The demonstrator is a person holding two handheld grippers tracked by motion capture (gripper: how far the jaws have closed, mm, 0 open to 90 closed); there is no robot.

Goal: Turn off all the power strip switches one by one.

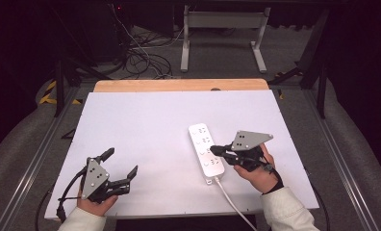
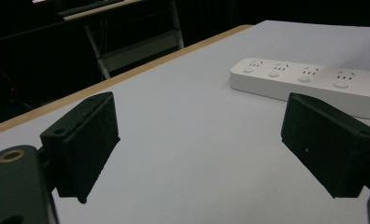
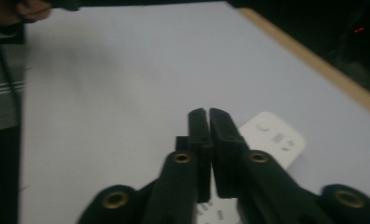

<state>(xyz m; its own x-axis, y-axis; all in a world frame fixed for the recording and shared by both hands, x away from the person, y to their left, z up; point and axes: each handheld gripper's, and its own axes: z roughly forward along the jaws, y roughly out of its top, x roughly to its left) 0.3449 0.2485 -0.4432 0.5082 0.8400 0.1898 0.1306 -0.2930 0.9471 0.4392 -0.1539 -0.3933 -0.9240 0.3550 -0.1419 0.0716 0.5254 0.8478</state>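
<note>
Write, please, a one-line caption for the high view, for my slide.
Right tool, shut, over a white power strip on the white table; left tool open beside it.

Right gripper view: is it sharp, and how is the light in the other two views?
Right gripper view: soft and blurred, the power strip smeared. Left gripper view: sharper, dim, dark background. High view: the white table evenly lit, dark surroundings.

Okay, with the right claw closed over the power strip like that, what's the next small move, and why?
Probably ease the right claw straight down onto one of the switch buttons on the power strip. Its jaws are shut together with nothing between them and its tip sits over the strip's middle, which suits pressing, not grasping. The left claw rests open, well apart from the strip, on the white table.
</note>
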